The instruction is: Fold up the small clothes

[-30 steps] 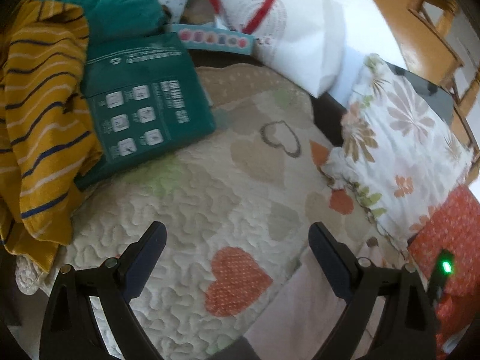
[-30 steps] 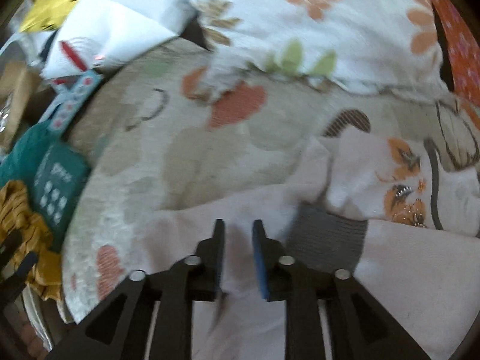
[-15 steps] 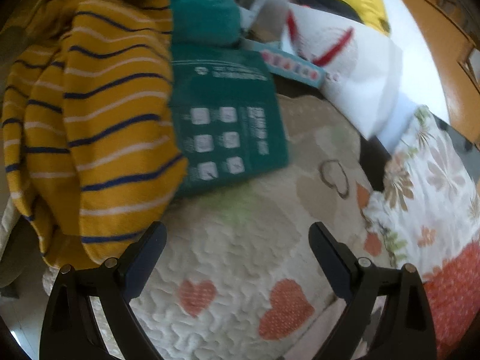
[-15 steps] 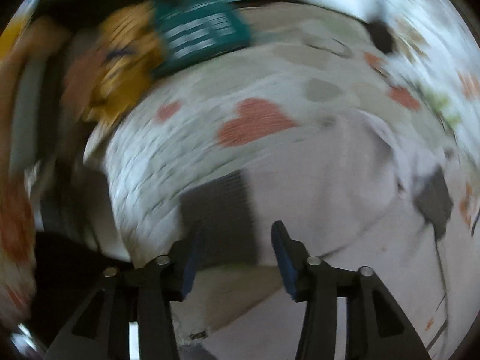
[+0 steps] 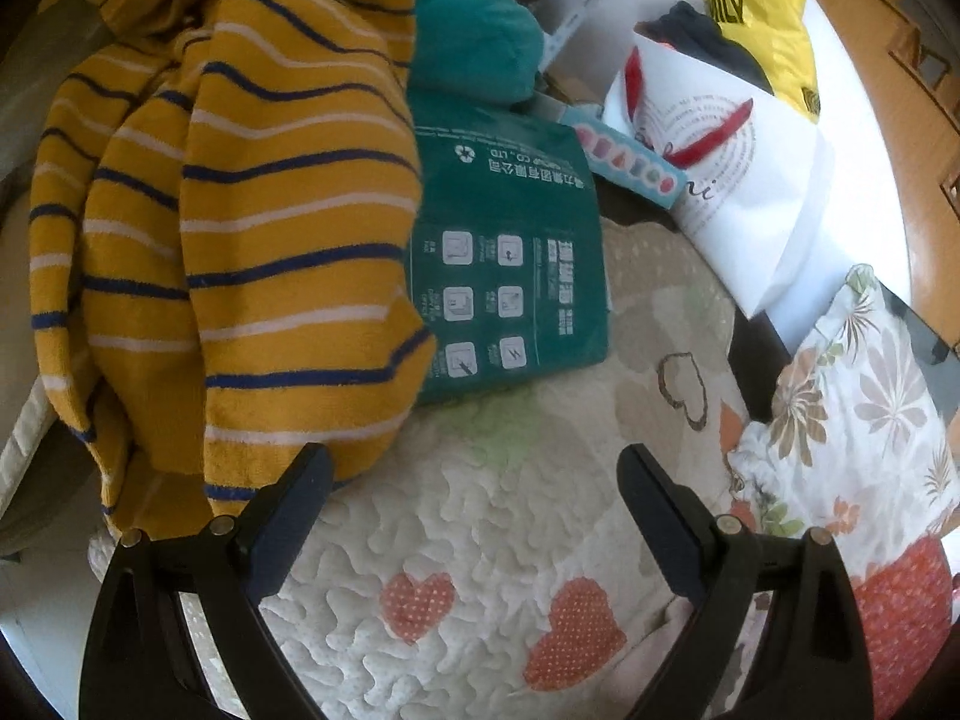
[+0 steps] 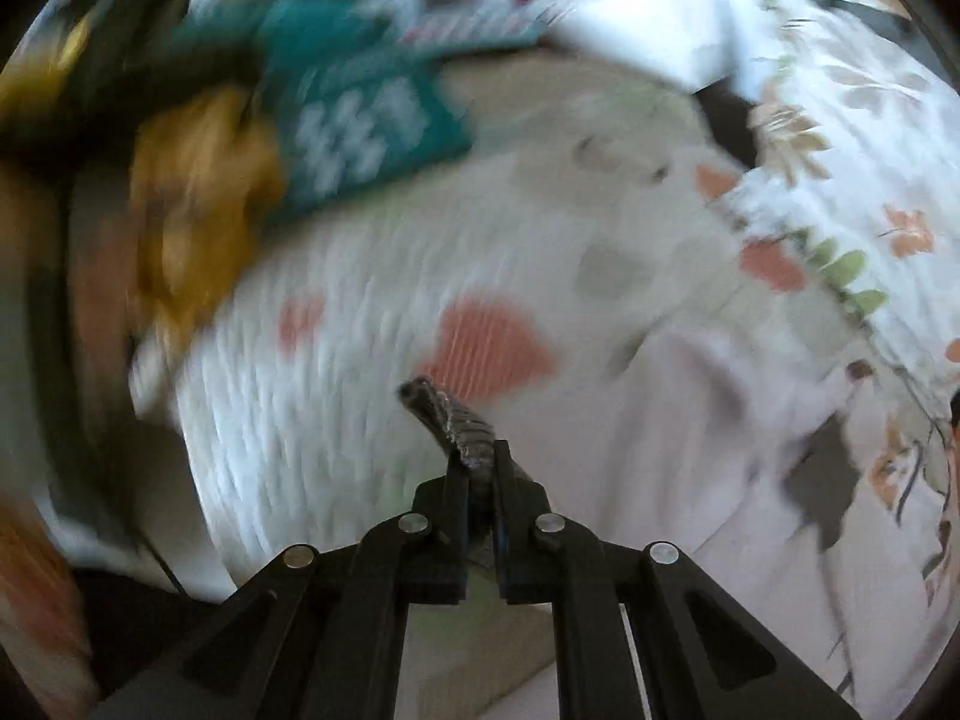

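Note:
A pale pink small garment (image 6: 690, 438) with grey ribbed cuffs lies spread on the quilted heart-print cover (image 6: 336, 396). My right gripper (image 6: 480, 456) is shut on one grey ribbed cuff (image 6: 447, 411), which sticks up between the fingers; this view is motion-blurred. A corner of the pink garment shows at the bottom right of the left wrist view (image 5: 672, 624). My left gripper (image 5: 474, 474) is open and empty above the quilt (image 5: 480, 516). A yellow garment with navy and white stripes (image 5: 240, 228) is heaped at the left, just beyond the left fingertip.
A green printed package (image 5: 510, 276) lies beside the striped garment, with a teal cloth (image 5: 468, 30) behind it. A white paper bag (image 5: 732, 168) and a yellow bag (image 5: 762, 18) stand at the back. A floral pillow (image 5: 852, 408) is at the right.
The right gripper opened, swung left to the grey cuff and has closed on it. The left gripper stayed open and turned left toward the striped yellow garment.

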Demonstrator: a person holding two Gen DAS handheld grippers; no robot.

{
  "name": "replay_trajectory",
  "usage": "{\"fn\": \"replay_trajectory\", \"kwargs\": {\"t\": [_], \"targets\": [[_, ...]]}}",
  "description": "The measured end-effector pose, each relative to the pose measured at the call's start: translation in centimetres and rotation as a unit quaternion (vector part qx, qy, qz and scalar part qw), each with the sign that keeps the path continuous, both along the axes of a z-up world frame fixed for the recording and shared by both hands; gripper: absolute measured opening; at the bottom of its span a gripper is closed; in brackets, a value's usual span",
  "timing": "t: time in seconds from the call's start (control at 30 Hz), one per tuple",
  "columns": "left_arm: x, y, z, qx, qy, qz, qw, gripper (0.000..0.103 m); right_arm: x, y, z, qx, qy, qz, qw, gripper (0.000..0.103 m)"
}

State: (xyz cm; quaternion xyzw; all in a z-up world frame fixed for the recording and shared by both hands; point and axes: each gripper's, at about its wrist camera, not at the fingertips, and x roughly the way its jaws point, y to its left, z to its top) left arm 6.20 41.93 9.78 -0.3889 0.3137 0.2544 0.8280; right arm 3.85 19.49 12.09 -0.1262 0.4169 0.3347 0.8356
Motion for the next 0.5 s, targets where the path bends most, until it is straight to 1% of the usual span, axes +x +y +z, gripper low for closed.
{"fn": "replay_trajectory", "kwargs": {"t": [0.03, 0.1, 0.13, 0.17, 0.2, 0.23, 0.3, 0.33, 0.37, 0.4, 0.47, 0.5], "targets": [[0.1, -0.2, 0.0, 0.001, 0.001, 0.000, 1.0000, 0.095, 1.2, -0.3, 3.9, 0.047, -0.005, -0.015, 0.999, 0.006], [0.5, -0.7, -0.1, 0.001, 0.002, -0.007, 1.0000, 0.095, 2.1, -1.0, 8.9, 0.107, -0.014, -0.028, 0.994, 0.006], [0.7, -1.0, -0.1, 0.001, 0.003, -0.012, 0.9999, 0.095, 2.5, -1.9, 12.0, 0.142, -0.021, -0.037, 0.989, 0.006], [1.0, -1.4, -0.1, 0.000, 0.005, -0.019, 0.9998, 0.095, 2.9, -3.2, 15.2, 0.182, -0.028, -0.048, 0.982, 0.006], [1.3, -1.7, -0.2, 0.000, 0.006, -0.025, 0.9997, 0.095, 3.1, -4.1, 17.2, 0.209, -0.031, -0.058, 0.976, 0.006], [1.6, -2.2, -0.2, 0.001, 0.008, -0.032, 0.9995, 0.095, 3.4, -6.1, 20.0, 0.247, -0.035, -0.075, 0.965, 0.006], [2.1, -3.1, -0.1, 0.004, 0.010, -0.044, 0.9990, 0.095, 3.2, -9.2, 22.3, 0.278, -0.038, -0.103, 0.954, 0.006], [2.4, -3.6, -0.1, 0.005, 0.010, -0.050, 0.9987, 0.095, 3.1, -11.8, 23.2, 0.288, -0.042, -0.132, 0.948, 0.006], [2.6, -4.1, 0.0, 0.006, 0.010, -0.056, 0.9984, 0.095, 3.1, -13.3, 23.3, 0.286, -0.046, -0.152, 0.945, 0.007], [2.9, -4.8, 0.1, 0.009, 0.010, -0.064, 0.9978, 0.095, 3.3, -15.6, 23.0, 0.279, -0.050, -0.182, 0.941, 0.007], [3.3, -5.8, 0.2, 0.014, 0.010, -0.076, 0.9970, 0.095, 3.7, -19.5, 21.5, 0.264, -0.044, -0.225, 0.937, 0.007], [3.5, -6.4, 0.3, 0.016, 0.010, -0.083, 0.9964, 0.095, 4.1, -22.1, 19.9, 0.254, -0.031, -0.255, 0.932, 0.007]]}}
